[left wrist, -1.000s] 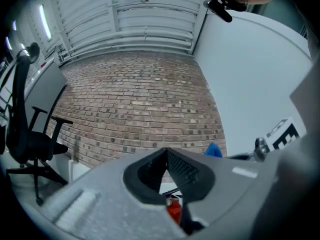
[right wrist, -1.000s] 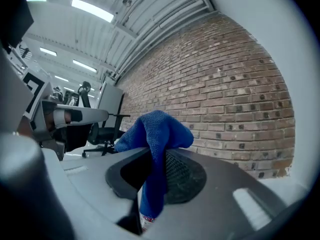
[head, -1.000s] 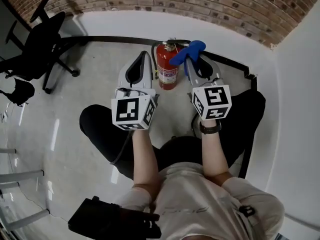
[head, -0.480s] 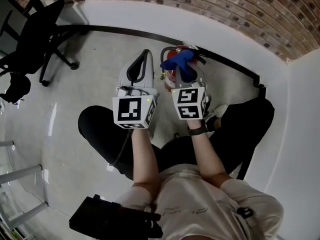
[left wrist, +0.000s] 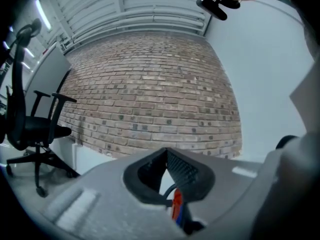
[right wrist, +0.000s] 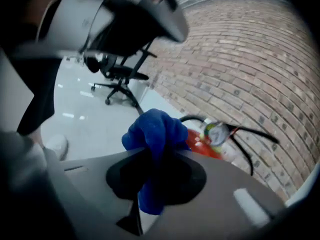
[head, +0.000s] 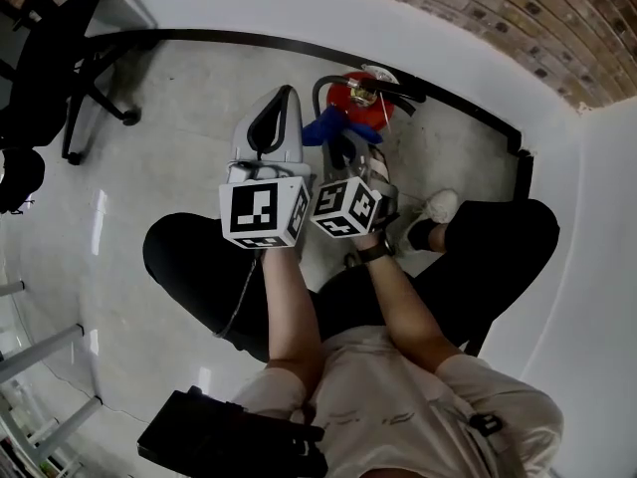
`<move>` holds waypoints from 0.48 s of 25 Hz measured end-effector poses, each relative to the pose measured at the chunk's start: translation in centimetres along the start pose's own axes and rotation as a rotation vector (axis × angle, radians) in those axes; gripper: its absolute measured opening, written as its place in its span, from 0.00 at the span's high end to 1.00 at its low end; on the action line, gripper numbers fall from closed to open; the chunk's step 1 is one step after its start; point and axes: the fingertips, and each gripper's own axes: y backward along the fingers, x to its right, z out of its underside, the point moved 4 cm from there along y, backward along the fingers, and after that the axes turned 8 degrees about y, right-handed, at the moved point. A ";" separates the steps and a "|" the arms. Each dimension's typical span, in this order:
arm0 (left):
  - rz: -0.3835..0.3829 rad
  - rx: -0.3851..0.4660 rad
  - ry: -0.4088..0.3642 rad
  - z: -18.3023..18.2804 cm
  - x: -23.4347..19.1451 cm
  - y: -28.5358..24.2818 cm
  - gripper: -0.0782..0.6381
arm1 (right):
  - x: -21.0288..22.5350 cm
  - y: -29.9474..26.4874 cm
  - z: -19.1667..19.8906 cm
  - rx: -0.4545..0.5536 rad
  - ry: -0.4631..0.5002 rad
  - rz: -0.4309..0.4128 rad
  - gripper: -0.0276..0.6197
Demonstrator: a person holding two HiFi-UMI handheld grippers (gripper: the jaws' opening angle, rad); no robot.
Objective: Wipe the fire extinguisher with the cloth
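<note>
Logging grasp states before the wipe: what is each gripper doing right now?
Left gripper: tongs closed, holding nothing.
Right gripper: tongs closed on the crumpled blue cloth.

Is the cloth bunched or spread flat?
Bunched: the blue cloth is a wadded lump, pinched between the right gripper's fingers.

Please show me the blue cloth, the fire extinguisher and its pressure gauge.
blue cloth [right wrist: 156, 134]: right gripper view, bunched upper part.
fire extinguisher [head: 354, 80]: head view, red top of cylinder.
pressure gauge [right wrist: 216, 132]: right gripper view, dial face.
</note>
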 end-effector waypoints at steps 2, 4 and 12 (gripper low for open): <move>-0.017 -0.005 -0.002 0.2 -0.4 -0.1 0.89 | -2.9 -2.3 3.2 -0.080 0.008 -0.040 0.87; -0.034 -0.021 -0.004 0.7 -0.9 0.2 0.89 | -6.0 -4.6 6.7 -0.138 -0.002 -0.085 0.87; -0.102 -0.120 -0.002 4.8 -3.6 1.2 0.89 | -15.7 -11.8 17.1 -0.271 0.127 -0.177 0.86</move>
